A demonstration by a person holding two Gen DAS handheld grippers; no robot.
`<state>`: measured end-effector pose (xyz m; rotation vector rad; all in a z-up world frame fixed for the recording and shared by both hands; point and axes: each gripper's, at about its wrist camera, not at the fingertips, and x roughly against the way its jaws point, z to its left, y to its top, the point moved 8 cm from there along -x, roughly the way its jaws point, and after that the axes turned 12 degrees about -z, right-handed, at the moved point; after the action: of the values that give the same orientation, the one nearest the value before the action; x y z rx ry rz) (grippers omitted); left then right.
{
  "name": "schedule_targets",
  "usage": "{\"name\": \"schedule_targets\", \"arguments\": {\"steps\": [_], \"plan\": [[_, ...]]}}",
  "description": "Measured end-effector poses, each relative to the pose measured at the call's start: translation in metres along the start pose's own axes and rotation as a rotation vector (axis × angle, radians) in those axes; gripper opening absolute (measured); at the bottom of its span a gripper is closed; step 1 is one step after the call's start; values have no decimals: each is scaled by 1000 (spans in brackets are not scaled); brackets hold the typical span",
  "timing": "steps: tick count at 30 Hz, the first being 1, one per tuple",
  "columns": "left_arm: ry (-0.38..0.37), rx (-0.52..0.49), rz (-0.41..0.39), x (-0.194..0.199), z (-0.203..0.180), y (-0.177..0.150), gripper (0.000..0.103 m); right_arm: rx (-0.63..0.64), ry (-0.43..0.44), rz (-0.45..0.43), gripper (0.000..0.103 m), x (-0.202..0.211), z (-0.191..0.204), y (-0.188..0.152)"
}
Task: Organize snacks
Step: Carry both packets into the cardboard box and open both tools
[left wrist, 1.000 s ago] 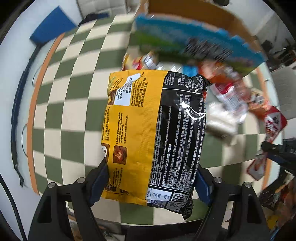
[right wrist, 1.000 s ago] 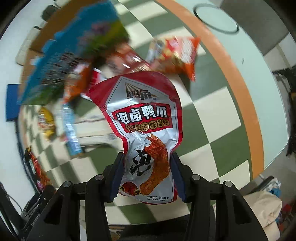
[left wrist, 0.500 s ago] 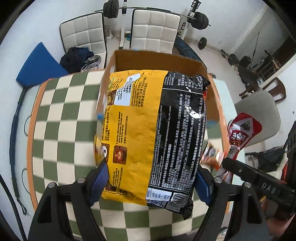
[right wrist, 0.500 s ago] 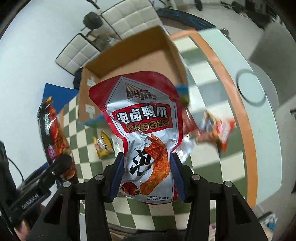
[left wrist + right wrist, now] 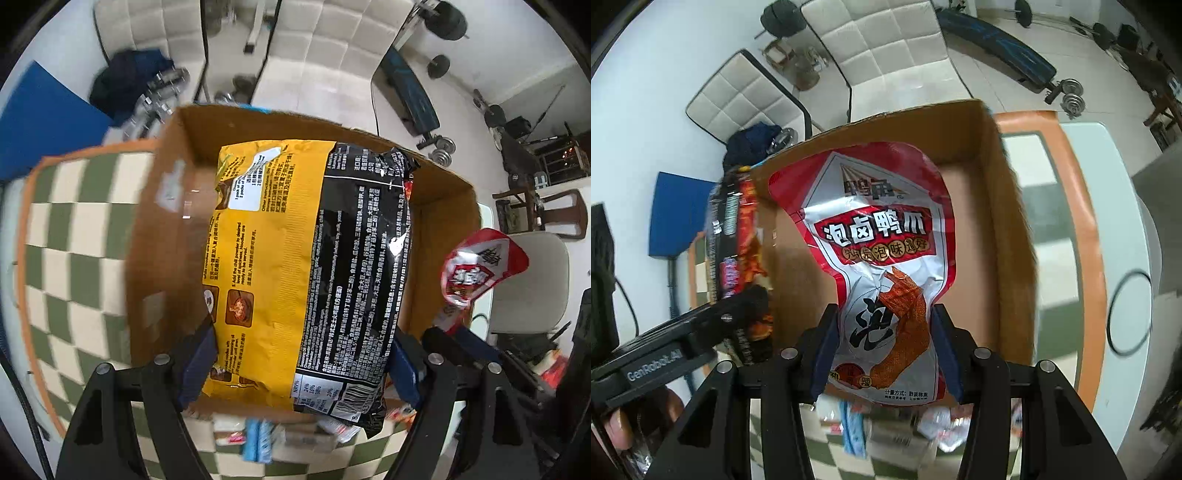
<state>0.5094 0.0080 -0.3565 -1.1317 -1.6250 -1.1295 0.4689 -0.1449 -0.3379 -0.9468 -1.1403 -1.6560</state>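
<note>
Both our grippers' fingers clamp snacks above the open brown cardboard box (image 5: 436, 206): left gripper (image 5: 299, 363) a yellow-black crinkly noodle packet (image 5: 310, 266), right gripper (image 5: 884, 354) a glossy red-white pouch (image 5: 882, 243). Light, soft, likely slippery; we grip the lower ends.

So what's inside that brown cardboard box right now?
The brown cardboard box shows bare floor and walls where visible. The red-and-white duck-feet pouch and the yellow-and-black noodle packet, both held above it, cover much of the floor.
</note>
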Motion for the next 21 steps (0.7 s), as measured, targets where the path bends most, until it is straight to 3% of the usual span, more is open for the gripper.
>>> {"name": "schedule_targets", "arguments": {"steps": [3, 9, 19, 21], "plan": [[-2, 14, 59, -27, 2, 9, 80, 33, -24, 30, 52, -32, 0, 15], [44, -26, 99, -57, 6, 18, 79, 100, -70, 87, 52, -84, -4, 23], [78, -72, 120, -61, -2, 19, 79, 123, -106, 123, 53, -119, -5, 29], [98, -87, 123, -59, -3, 22, 79, 135, -116, 134, 61, -122, -1, 30]]}}
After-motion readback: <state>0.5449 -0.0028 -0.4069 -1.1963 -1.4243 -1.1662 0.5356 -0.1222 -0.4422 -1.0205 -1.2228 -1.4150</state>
